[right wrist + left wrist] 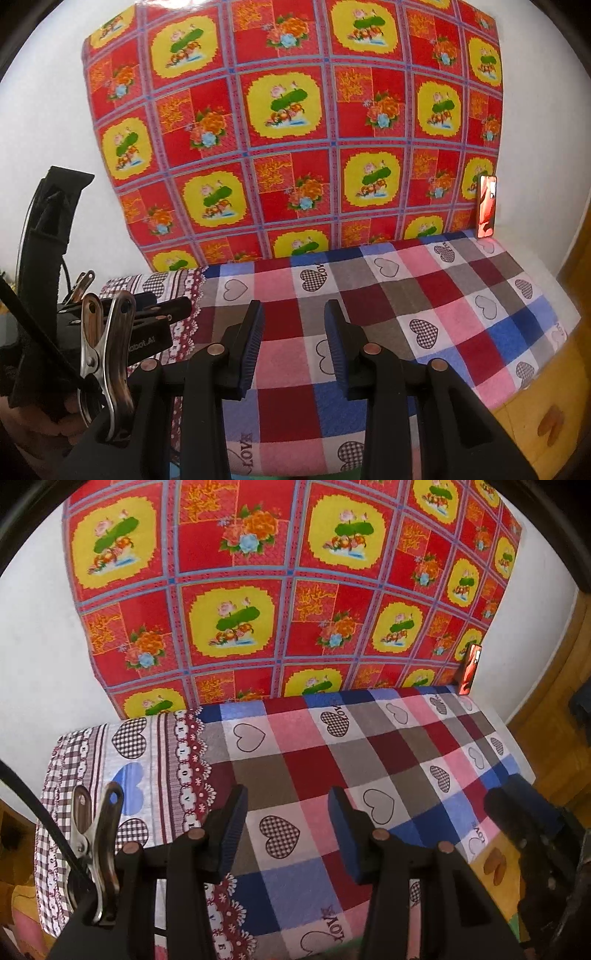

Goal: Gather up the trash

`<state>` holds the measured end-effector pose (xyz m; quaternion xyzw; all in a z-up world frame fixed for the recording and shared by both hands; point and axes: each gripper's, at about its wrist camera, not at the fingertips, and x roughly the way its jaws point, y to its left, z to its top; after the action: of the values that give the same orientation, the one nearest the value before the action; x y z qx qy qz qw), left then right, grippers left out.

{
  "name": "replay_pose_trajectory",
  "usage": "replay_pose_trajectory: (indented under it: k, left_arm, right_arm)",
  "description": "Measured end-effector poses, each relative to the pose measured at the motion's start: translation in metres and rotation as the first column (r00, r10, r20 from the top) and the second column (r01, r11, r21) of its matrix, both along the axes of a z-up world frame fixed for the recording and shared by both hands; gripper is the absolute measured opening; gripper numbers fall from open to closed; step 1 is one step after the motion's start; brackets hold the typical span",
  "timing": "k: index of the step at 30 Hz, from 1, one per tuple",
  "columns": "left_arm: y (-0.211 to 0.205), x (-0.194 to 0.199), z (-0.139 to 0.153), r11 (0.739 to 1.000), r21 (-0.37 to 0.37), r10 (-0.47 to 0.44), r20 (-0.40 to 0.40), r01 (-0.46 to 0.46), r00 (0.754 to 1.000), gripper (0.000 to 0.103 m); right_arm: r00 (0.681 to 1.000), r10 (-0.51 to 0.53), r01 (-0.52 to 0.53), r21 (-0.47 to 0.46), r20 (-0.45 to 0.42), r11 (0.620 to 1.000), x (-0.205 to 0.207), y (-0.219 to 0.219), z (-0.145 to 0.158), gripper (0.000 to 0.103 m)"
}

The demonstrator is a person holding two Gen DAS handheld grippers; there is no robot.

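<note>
No trash shows in either view. My left gripper (pixel 286 827) is open and empty, held above the near part of a table covered with a checked heart-pattern cloth (pixel 325 753). My right gripper (pixel 293 341) is open and empty above the same cloth (pixel 388 295). The right gripper (pixel 524 812) shows at the right edge of the left wrist view, and the left gripper (pixel 162 314) shows at the left of the right wrist view.
A red and yellow flowered cloth (pixel 258 590) hangs on the white wall behind the table. A phone (pixel 487 206) leans upright against it at the table's far right corner, also in the left wrist view (pixel 469 670). Wooden floor (pixel 554 709) lies to the right.
</note>
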<state>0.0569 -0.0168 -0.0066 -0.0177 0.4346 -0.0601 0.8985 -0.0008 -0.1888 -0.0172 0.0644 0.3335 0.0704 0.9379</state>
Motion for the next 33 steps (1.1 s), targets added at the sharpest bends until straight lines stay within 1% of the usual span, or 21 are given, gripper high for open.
replay_pose_trajectory:
  k: [6, 10, 12, 16, 19, 29, 33]
  left_arm:
    - [-0.004, 0.008, -0.005, 1.0, 0.008, 0.012, -0.011, -0.012, 1.0, 0.048]
    - [-0.003, 0.014, -0.008, 0.999, 0.004, 0.04, -0.02, -0.04, 0.999, 0.048]
    - [-0.004, 0.017, -0.008, 0.999, 0.001, 0.047, -0.028, -0.047, 0.999, 0.048]
    - [-0.006, 0.021, -0.01, 0.998, 0.016, 0.057, -0.03, -0.056, 0.998, 0.048]
    - [-0.008, 0.023, -0.011, 0.998, 0.01, 0.057, -0.038, -0.057, 0.998, 0.048]
    - [-0.013, 0.026, -0.013, 0.998, 0.01, 0.059, -0.043, -0.059, 0.997, 0.048]
    - [-0.019, 0.027, -0.013, 0.999, 0.016, 0.047, -0.041, -0.046, 0.998, 0.048]
  right_arm:
    - [0.999, 0.031, -0.03, 0.005, -0.013, 1.0, 0.016, 0.0, -0.005, 0.034]
    - [0.998, 0.053, -0.053, -0.004, -0.017, 0.999, 0.023, 0.001, -0.006, 0.034]
    - [0.998, 0.055, -0.055, 0.001, -0.023, 0.998, 0.026, 0.0, -0.008, 0.034]
    - [0.997, 0.064, -0.064, 0.007, -0.044, 0.998, 0.032, 0.0, -0.012, 0.034]
    - [0.996, 0.068, -0.068, 0.013, -0.052, 0.998, 0.034, 0.0, -0.014, 0.034]
    - [0.997, 0.051, -0.05, 0.018, -0.049, 0.999, 0.034, -0.008, -0.015, 0.034]
    - [0.998, 0.044, -0.043, 0.028, -0.047, 0.999, 0.032, -0.015, -0.016, 0.034]
